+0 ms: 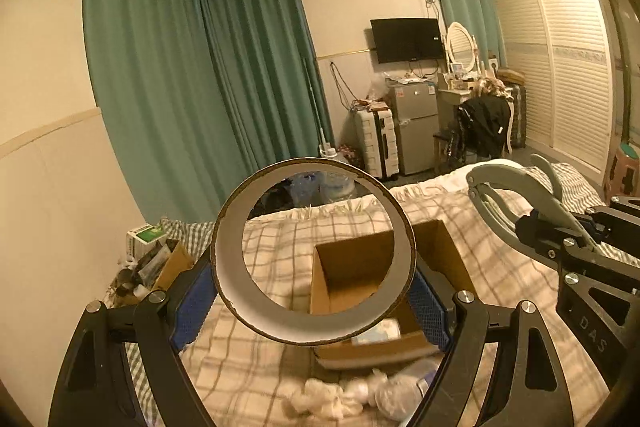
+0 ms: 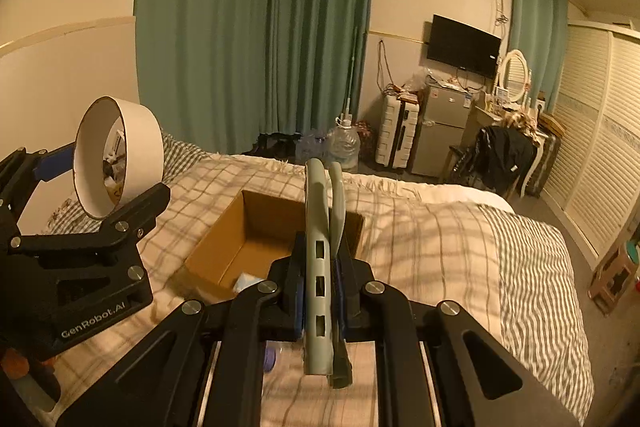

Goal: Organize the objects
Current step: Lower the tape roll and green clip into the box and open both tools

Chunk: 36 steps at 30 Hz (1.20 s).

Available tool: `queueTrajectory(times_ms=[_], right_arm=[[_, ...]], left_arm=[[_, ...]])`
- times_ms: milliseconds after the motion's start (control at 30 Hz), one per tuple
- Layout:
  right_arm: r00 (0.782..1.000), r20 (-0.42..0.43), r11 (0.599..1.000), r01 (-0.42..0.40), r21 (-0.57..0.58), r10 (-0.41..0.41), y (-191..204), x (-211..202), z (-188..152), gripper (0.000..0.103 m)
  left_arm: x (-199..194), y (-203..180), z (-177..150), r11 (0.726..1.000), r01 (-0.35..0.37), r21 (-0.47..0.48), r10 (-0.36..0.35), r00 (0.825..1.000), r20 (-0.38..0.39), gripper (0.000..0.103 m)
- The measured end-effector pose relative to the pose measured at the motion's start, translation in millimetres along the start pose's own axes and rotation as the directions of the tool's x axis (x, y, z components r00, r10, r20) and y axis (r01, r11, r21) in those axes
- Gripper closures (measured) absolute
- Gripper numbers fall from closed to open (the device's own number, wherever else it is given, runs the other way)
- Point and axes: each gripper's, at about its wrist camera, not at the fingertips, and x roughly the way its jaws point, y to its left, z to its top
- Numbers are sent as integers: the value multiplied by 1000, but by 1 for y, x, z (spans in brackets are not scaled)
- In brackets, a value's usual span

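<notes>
My left gripper (image 1: 314,303) clamps tape ring (image 1: 314,251), right gripper (image 2: 318,291) clamps tongs (image 2: 320,227), arms squeezed together. Cardboard box (image 2: 224,247) below tongs nearly empty; most sorting left, I judge.

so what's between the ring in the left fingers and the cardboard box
Nothing solid. In the right wrist view the white ring hangs above the checked blanket, left of the open cardboard box.
</notes>
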Motion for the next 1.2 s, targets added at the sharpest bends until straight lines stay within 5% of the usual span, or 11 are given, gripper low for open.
queueTrajectory(times_ms=[233, 400, 700, 800, 933, 1067, 1200], right_arm=[[998, -63, 999, -17, 30, 19, -17, 81, 20, 92], [992, -126, 997, -18, 78, 28, -33, 142, 10, 92], [968, -201, 982, -120, 144, 147, -33, 204, -19, 92], [966, -201, 978, -131, 163, 163, -34, 199, -22, 88], [983, -150, 983, -79, 165, 104, -36, 162, -21, 69], [991, -129, 989, -27, 146, 47, -36, 121, -9, 65], [996, -89, 994, 20, 104, -11, -27, 65, 0, 44]], left_arm=[[80, -6, -4, 997, 69, -26, -71, 993, -89, 16], [152, -15, -29, 986, 141, -85, -155, 969, -191, 16], [201, -20, -73, 977, 192, -91, -210, 935, -285, 14], [192, -20, -75, 983, 161, -86, -179, 941, -286, 2], [168, -14, -64, 976, 177, -125, -203, 949, -243, 0], [131, 7, -50, 976, 162, -149, -192, 957, -216, 0], [90, 31, -41, 981, 140, -131, -163, 970, -182, 0]])
